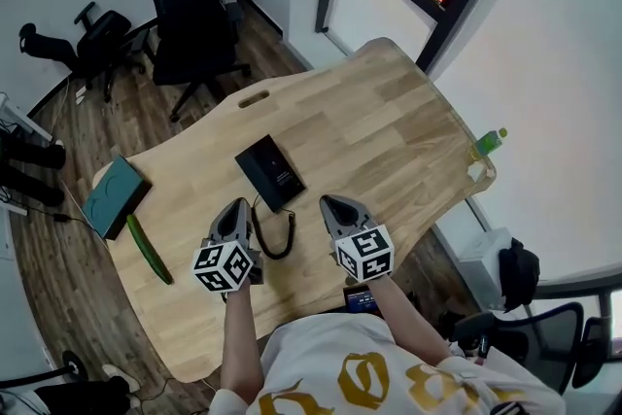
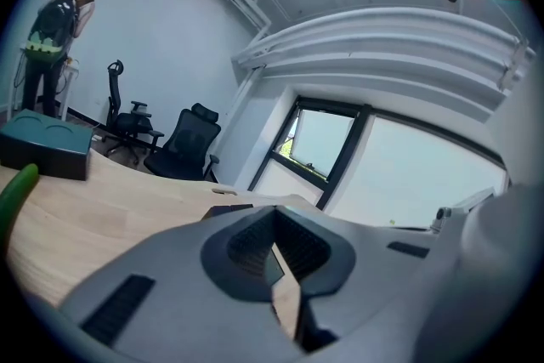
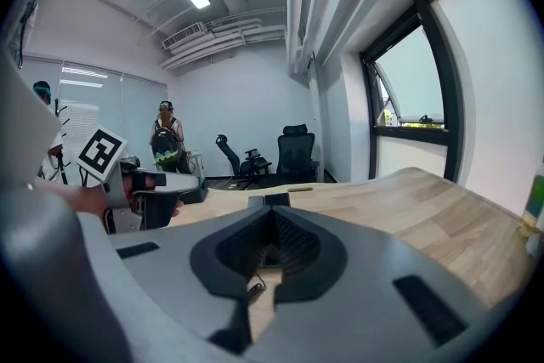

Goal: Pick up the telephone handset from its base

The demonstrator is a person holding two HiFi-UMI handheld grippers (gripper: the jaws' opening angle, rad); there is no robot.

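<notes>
The black telephone lies flat on the wooden table, and its coiled cord trails toward me. No separate handset shape can be made out on it from here. My left gripper hovers just near-left of the phone, shut and empty. My right gripper is to the phone's near right, also shut with nothing in it. In the left gripper view the phone shows just past the closed jaws. The right gripper view looks over its closed jaws at the phone, the cord and the left gripper.
A teal box and a green cucumber lie at the table's left end. A green bottle stands at the right edge. Black office chairs stand beyond the table. A person stands at the back of the room.
</notes>
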